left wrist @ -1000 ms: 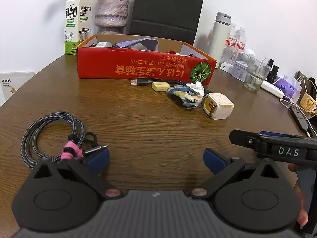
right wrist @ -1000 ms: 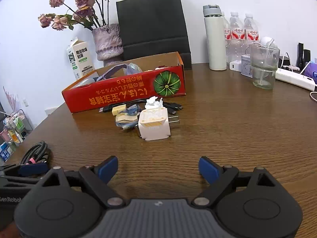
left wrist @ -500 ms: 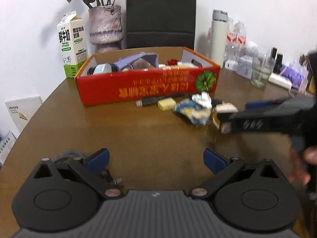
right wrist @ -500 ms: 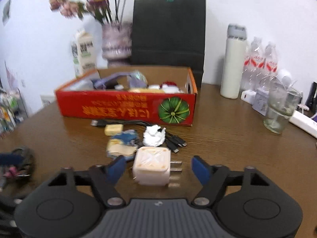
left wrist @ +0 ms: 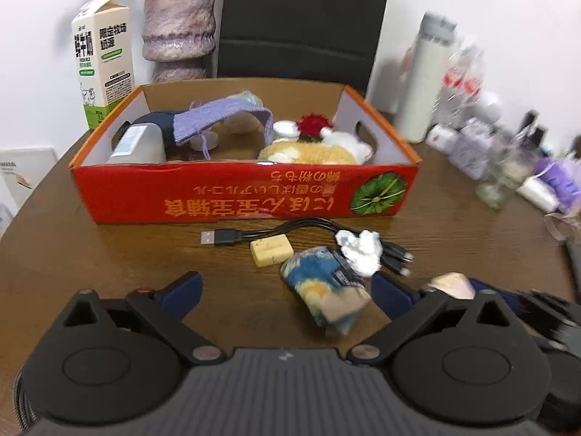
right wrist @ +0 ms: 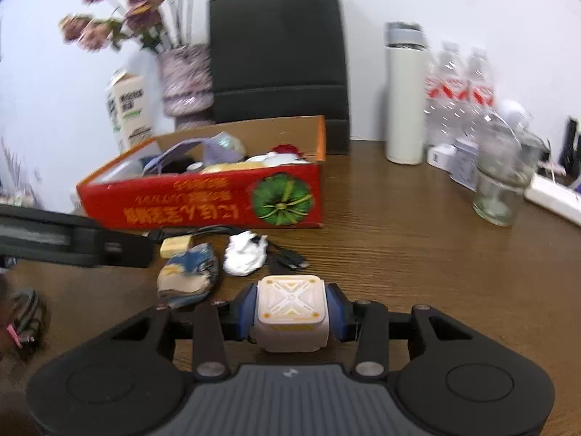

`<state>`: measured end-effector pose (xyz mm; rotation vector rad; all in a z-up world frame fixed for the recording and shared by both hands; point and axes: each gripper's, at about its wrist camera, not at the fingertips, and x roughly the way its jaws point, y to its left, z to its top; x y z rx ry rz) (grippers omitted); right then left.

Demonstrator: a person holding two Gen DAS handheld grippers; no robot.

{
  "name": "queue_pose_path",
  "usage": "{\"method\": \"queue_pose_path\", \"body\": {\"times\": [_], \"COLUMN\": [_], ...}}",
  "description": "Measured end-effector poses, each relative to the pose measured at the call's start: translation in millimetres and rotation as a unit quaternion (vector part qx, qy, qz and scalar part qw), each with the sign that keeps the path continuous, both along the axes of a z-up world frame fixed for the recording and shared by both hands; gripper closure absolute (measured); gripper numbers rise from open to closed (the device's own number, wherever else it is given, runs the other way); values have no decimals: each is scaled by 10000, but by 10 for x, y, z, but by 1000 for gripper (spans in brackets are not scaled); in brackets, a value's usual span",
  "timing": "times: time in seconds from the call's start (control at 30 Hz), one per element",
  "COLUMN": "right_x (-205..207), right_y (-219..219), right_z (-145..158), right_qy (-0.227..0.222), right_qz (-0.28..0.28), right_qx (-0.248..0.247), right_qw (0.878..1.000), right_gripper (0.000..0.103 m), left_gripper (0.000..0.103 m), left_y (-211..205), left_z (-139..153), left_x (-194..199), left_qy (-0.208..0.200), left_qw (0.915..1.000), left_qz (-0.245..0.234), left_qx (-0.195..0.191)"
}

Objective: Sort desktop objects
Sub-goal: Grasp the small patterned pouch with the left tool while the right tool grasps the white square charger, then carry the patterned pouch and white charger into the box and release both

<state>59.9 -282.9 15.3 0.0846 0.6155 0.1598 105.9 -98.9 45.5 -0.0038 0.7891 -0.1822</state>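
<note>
My right gripper (right wrist: 291, 312) is shut on a white cube charger (right wrist: 290, 310), both blue pads pressed on its sides. My left gripper (left wrist: 287, 290) is open and empty, just behind a blue-and-tan crumpled wrapper (left wrist: 326, 289). On the table in front of the red cardboard box (left wrist: 239, 196) lie a black USB cable (left wrist: 276, 234), a small yellow eraser (left wrist: 271, 251) and a white paper wad (left wrist: 361, 249). The box holds a purple strap, a plush toy and other items. In the right wrist view the wrapper (right wrist: 189, 272), wad (right wrist: 243, 252) and box (right wrist: 203, 201) lie ahead.
A milk carton (left wrist: 103, 54), vase (left wrist: 178, 29) and black paper bag (left wrist: 301, 21) stand behind the box. A white thermos (right wrist: 405, 94), water bottles (right wrist: 461, 87), a glass (right wrist: 503, 178) and a power strip crowd the right. A coiled braided cable (right wrist: 25, 318) lies at far left.
My right gripper moved forward around the white charger and shut on it. My left gripper moved away from the coiled cable toward the box and the wrapper.
</note>
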Motion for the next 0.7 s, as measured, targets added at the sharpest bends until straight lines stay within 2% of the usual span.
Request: {"method": "queue_pose_path", "body": {"times": [0.1, 0.13, 0.17, 0.2, 0.23, 0.27, 0.3, 0.37, 0.43, 0.5, 0.7], "right_x": [-28, -33, -35, -41, -48, -54, -57, -56, -63, -72, -136], "right_y": [-90, -104, -117, -119, -120, -109, -98, -83, -74, -76, -131], "right_z": [15, 30, 45, 62, 74, 83, 88, 88, 85, 84, 201], "right_qy": [-78, -138, -197, -264, -310, -343, -366, -371, -361, -357, -388], "right_qz": [-171, -204, -235, -248, -235, -225, -222, -201, -190, -208, -119], "right_qx": [95, 92, 100, 107, 99, 83, 65, 15, 5, 12, 436], "right_qw": [9998, 9997, 9995, 9993, 9992, 9991, 9991, 9991, 9992, 9991, 9982], "right_gripper": [63, 63, 63, 63, 63, 63, 63, 63, 63, 63, 63], "left_gripper": [6, 9, 16, 24, 37, 67, 75, 89, 89, 89, 89], "left_y": [-153, -168, -169, -174, -180, -200, -211, -205, -173, -111, 389], "left_z": [-133, -176, -219, -257, -285, -287, -283, -252, -196, -76, 521], "left_x": [146, 177, 203, 211, 210, 179, 147, 81, -16, -163, -430], "left_qy": [144, 229, 304, 360, 375, 260, 211, 226, 228, 35, -499], "left_qw": [9999, 9997, 9994, 9992, 9992, 9995, 9994, 9991, 9989, 9991, 9961], "left_qz": [-78, -87, -128, -156, -146, -154, -185, -315, -392, -427, -519], "left_qx": [54, -7, -59, -64, -34, 94, 207, 188, 112, 62, -509]}}
